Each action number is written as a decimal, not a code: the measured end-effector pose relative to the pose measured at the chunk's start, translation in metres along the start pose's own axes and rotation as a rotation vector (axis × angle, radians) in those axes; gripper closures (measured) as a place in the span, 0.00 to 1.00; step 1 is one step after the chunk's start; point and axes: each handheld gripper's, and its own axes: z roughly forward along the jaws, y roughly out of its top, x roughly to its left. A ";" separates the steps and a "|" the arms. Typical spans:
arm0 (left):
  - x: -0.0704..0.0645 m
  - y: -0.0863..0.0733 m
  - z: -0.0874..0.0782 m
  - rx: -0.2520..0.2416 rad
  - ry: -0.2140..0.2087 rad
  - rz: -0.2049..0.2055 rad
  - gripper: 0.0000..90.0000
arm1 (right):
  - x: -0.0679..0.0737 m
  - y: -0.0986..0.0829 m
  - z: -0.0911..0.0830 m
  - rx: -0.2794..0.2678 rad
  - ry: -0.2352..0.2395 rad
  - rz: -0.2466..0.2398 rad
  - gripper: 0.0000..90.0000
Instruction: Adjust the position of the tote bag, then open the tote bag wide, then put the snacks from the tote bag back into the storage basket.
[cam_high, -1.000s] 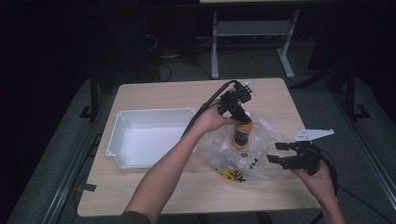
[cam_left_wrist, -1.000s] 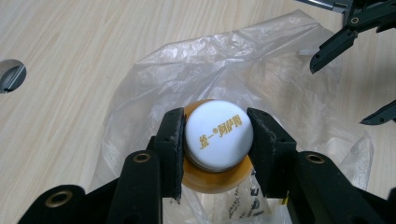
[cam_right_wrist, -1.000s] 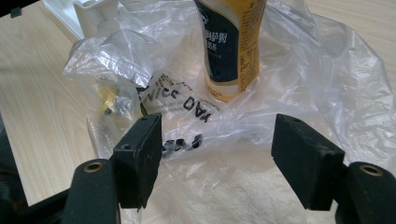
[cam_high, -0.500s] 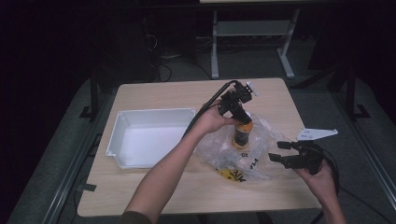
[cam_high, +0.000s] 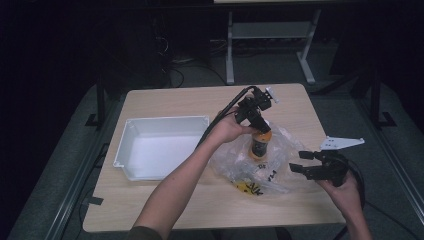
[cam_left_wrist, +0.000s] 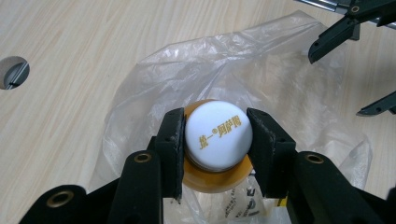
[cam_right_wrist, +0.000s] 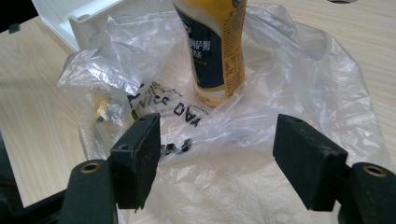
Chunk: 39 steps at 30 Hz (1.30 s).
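Two tongs are at work over a crumpled clear plastic bag (cam_high: 265, 167) on the tabletop (cam_high: 165, 205). In the high view the left tongs (cam_high: 258, 125) come down from about 11 o'clock onto an orange bottle (cam_high: 260, 145) that stands upright with its foot inside the bag; the left gripper view looks straight down on its white cap (cam_left_wrist: 219, 135), printed with yellow characters, and both black pads (cam_left_wrist: 172, 140) press against the cap's sides at 9 and 3 o'clock, so these tongs are pinching the bottle by its cap. The right tongs (cam_high: 305, 162) hover at the bag's 3 o'clock edge, jaws spread wide and holding nothing; in the right gripper view their two pads (cam_right_wrist: 140, 149) stand well apart over the plastic, with the bottle's dark-labelled body (cam_right_wrist: 212, 51) at 12 o'clock between and beyond them. Black lettering shows on the bag, and a small yellow-and-black thing (cam_right_wrist: 103, 112) lies wrapped in its folds toward 9 o'clock of that view; what it is cannot be told. A white plastic bin (cam_high: 160, 145) sits at the bag's 9 o'clock in the high view, just beside it.
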 end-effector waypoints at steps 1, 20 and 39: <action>0.000 0.000 -0.001 0.001 -0.003 -0.002 0.66 | 0.000 0.000 0.000 0.000 0.000 -0.001 0.35; -0.007 0.012 -0.022 -0.030 -0.015 0.012 0.66 | -0.003 0.000 -0.002 -0.013 -0.017 0.009 0.35; -0.019 0.021 -0.051 -0.049 -0.001 0.037 0.66 | -0.005 -0.001 -0.008 -0.028 -0.027 0.021 0.34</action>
